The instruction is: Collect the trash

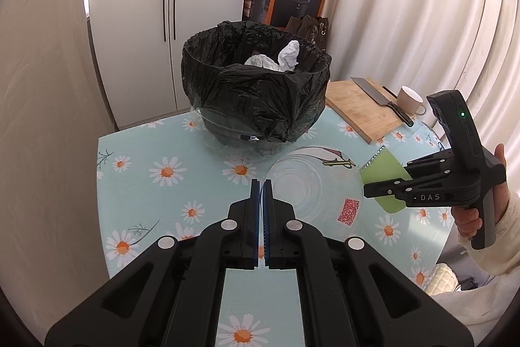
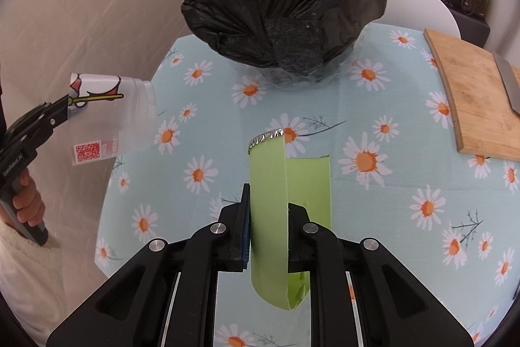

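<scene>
Trash is in both my hands above the daisy-print surface [image 2: 373, 106]. My left tool [image 1: 263, 184] is clenched on the rim of a clear plastic cup [image 2: 107, 116]; its fingers are pressed nearly together with only the thin cup wall between them. The cup lies on its side in the air, its red code label and cartoon print facing outward, and through the left camera I see it as a transparent ring pattern just ahead of the fingers. My right tool [image 2: 268, 207] grasps a light green wrapper [image 2: 269, 200] with a silvery crimped top edge; the wrapper stands upright between the fingers and folds round the right one.

Ahead of both tools sits the bin [image 1: 256, 93], lined with a black bag that spills over its rim, resting at the far side of the surface. Crumpled white paper [image 1: 279, 57] already lies inside it. To the right of the bin rests a wooden cutting board [image 1: 360, 106] with a cleaver [image 1: 380, 93] on it, and a white mug [image 1: 411, 100] just beyond.
</scene>
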Tool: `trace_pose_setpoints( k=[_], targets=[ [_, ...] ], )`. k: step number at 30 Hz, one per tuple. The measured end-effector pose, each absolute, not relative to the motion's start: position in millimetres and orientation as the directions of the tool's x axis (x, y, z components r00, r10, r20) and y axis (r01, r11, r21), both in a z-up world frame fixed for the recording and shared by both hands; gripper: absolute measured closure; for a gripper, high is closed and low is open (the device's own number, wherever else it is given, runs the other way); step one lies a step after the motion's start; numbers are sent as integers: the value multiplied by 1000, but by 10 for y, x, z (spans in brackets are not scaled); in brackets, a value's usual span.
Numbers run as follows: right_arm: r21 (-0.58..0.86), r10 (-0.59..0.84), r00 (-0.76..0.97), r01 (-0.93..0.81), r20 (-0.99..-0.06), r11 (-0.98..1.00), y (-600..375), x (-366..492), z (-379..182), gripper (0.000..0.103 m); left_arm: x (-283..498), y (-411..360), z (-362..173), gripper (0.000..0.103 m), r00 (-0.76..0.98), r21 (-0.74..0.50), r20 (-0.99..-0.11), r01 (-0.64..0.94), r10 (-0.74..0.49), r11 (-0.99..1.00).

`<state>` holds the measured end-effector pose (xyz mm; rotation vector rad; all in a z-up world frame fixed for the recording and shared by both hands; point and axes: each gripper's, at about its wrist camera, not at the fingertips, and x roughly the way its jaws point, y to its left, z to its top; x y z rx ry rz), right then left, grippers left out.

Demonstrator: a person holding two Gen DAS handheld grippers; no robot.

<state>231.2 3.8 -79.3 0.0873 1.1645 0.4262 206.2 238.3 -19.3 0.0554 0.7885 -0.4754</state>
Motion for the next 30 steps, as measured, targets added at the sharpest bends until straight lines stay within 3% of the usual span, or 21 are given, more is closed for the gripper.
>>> trace_pose_setpoints(
  k=[13, 30],
  targets=[
    [224, 388, 357, -422, -850, 879, -478, 2283, -569, 90, 1836, 1752, -156, 101, 640, -107, -693, 364, -332, 925],
    [133, 453, 401, -614, -796, 778, -780, 2149, -130, 91, 1543, 1384, -156, 101, 721, -157, -630, 244, -287, 957]
  ],
)
